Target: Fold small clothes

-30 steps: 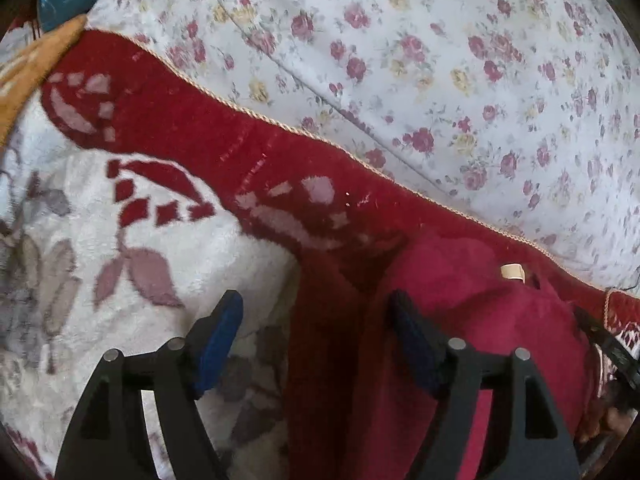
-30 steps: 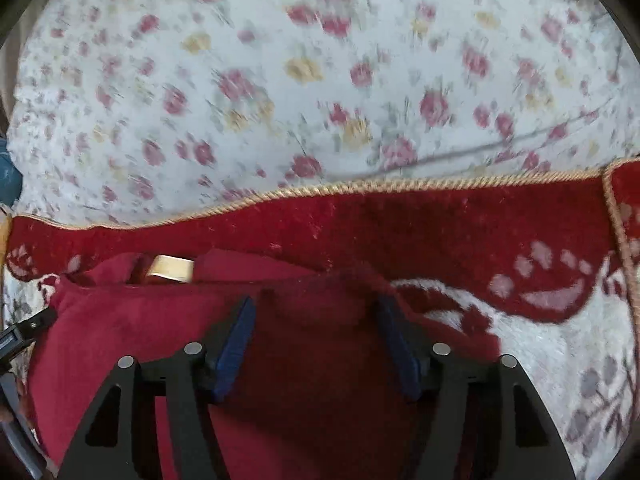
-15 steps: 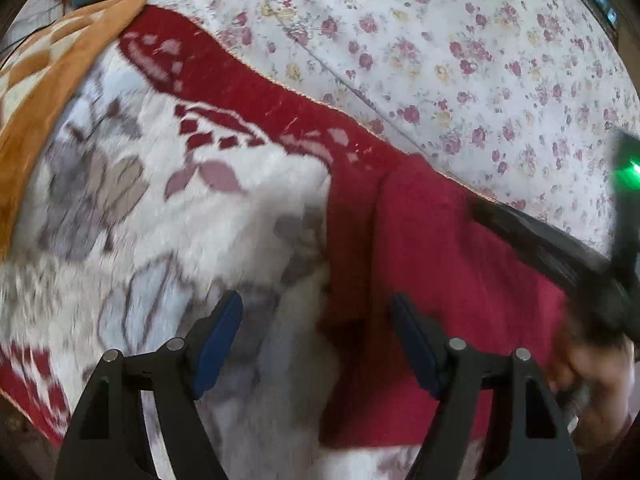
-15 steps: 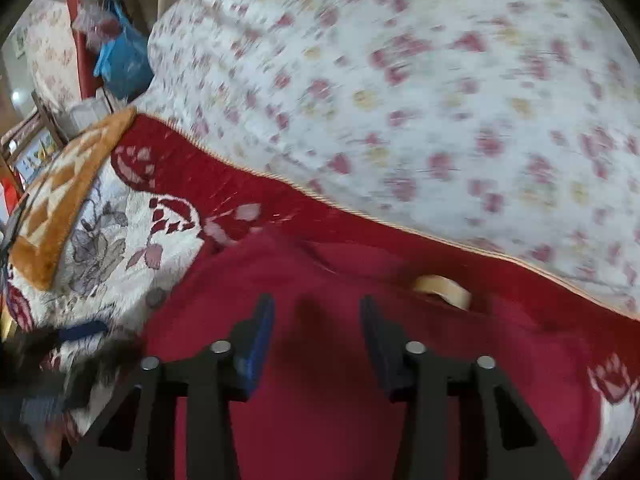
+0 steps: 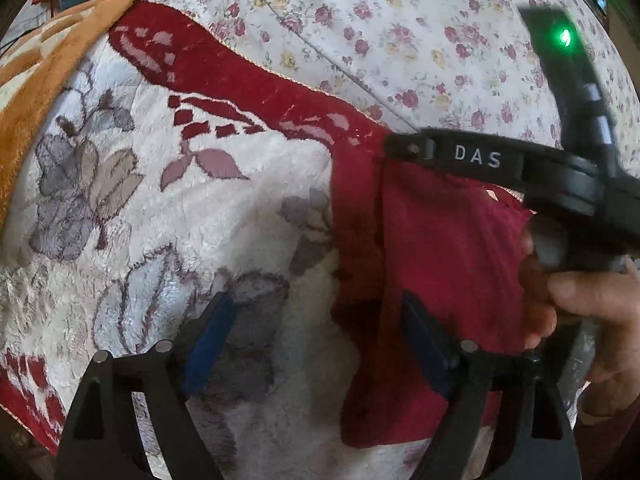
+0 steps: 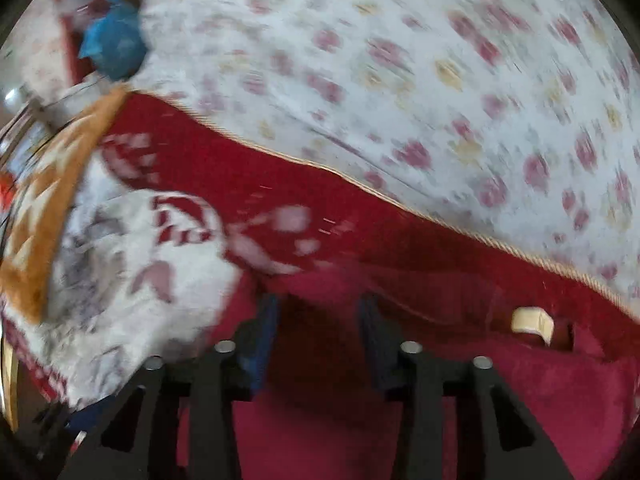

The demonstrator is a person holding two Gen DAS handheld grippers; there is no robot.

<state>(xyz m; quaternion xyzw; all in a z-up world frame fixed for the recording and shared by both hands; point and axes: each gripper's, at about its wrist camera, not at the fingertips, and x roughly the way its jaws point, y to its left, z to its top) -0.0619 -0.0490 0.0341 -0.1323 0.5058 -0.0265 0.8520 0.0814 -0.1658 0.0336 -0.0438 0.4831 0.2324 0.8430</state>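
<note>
Garment (image 5: 440,248): small, dark red, lying on a plush rug (image 5: 240,208) near its red border; cream label (image 6: 532,322) showing at the far edge. One lengthwise fold seems made along its left side; further folds judged outstanding. Left gripper (image 5: 316,340): wide open, holding nothing, straddling the garment's left edge. Right gripper (image 6: 316,344): partly open over the cloth; grip not discernible through blur. Room: bare rug to the left, floral sheet (image 5: 400,40) beyond the border.

Open white blanket (image 5: 248,216) left of the red garment (image 5: 440,264); right gripper (image 5: 480,156) crossing above it.
</note>
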